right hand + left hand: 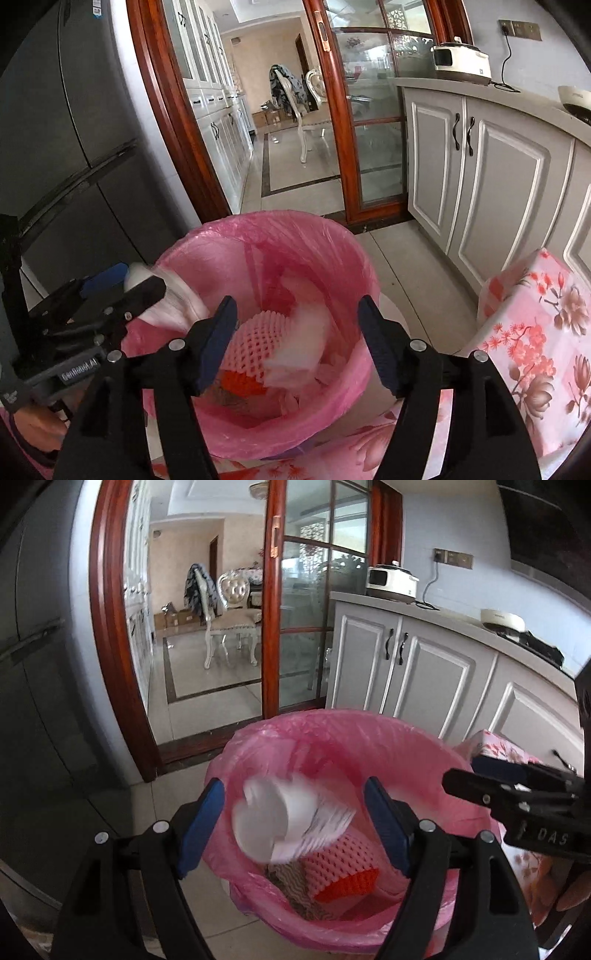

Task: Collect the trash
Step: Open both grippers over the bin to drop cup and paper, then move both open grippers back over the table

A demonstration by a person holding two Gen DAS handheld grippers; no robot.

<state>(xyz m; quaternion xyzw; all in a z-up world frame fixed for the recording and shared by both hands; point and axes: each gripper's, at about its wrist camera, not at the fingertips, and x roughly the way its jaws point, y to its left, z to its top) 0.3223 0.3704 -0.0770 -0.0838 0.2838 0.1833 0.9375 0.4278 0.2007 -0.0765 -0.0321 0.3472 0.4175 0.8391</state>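
Observation:
A bin lined with a pink bag stands on the tiled floor below both grippers. It holds pink foam netting, an orange piece and white paper. My left gripper is open over the bin; a blurred white paper cup is between its fingers, free of both pads, in mid-air. In the right wrist view the left gripper sits at the bin's left rim with the cup beside it. My right gripper is open and empty above the bin.
A dark fridge stands at left. Grey cabinets with a rice cooker run along the right. A floral-covered surface is right of the bin. A wooden-framed glass door opens to a dining room behind.

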